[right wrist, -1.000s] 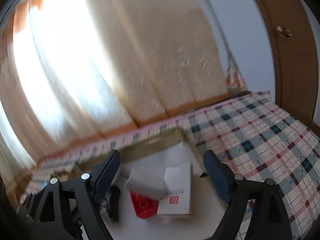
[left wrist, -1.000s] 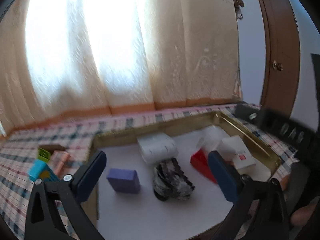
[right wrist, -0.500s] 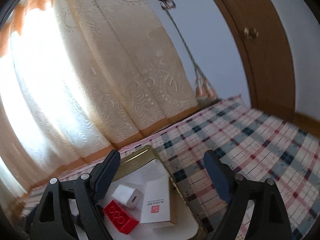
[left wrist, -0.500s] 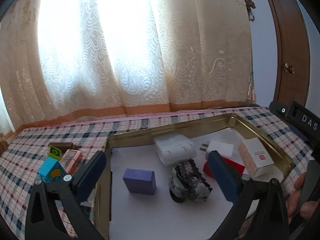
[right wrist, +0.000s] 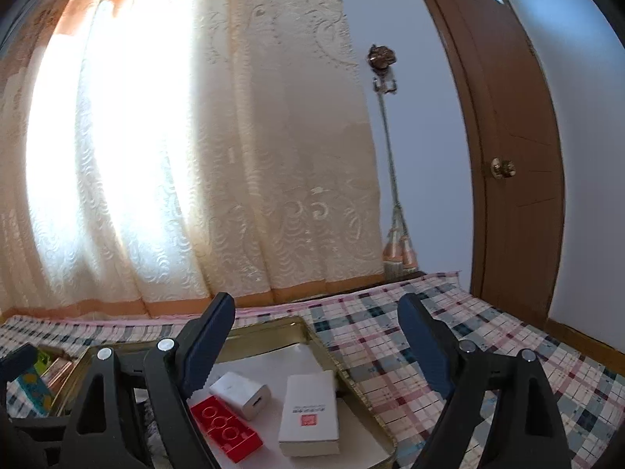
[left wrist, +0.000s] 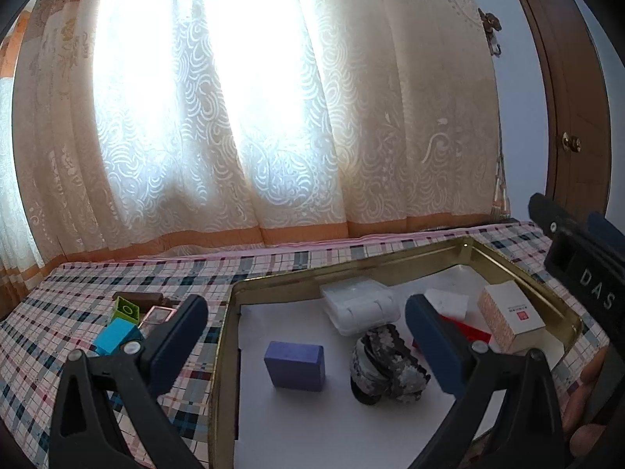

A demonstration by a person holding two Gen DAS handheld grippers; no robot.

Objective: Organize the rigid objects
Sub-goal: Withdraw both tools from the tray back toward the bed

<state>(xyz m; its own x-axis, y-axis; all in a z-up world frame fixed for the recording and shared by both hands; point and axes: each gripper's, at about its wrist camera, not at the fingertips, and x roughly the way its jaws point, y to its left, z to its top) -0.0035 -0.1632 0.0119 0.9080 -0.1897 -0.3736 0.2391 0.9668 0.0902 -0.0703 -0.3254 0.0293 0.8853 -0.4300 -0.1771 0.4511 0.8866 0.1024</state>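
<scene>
A gold tray (left wrist: 230, 312) with a white floor holds a purple block (left wrist: 295, 365), a camouflage-patterned bundle (left wrist: 386, 367), a clear white case (left wrist: 359, 305), a white charger (left wrist: 447, 303), a red brick (left wrist: 466, 330) and a white box (left wrist: 509, 314). My left gripper (left wrist: 304, 308) hovers open over the tray's near side with nothing between its fingers. My right gripper (right wrist: 316, 308) is open and empty above the tray's right end (right wrist: 351, 375), with the red brick (right wrist: 226, 430), the charger (right wrist: 242, 394) and the white box (right wrist: 310, 414) below it.
Left of the tray, on the plaid cloth (left wrist: 78, 289), lie a green brick (left wrist: 125, 308), a blue block (left wrist: 117, 336), a pink box (left wrist: 156, 314) and a brown bar (left wrist: 136, 297). Curtains (left wrist: 234, 117) hang behind. A wooden door (right wrist: 508, 156) stands at the right. A hand (left wrist: 586, 391) shows at the lower right.
The right gripper has drawn back from the tray, risen and rolled, so its view now takes in the door and more plaid cloth. The left view has tilted up slightly.
</scene>
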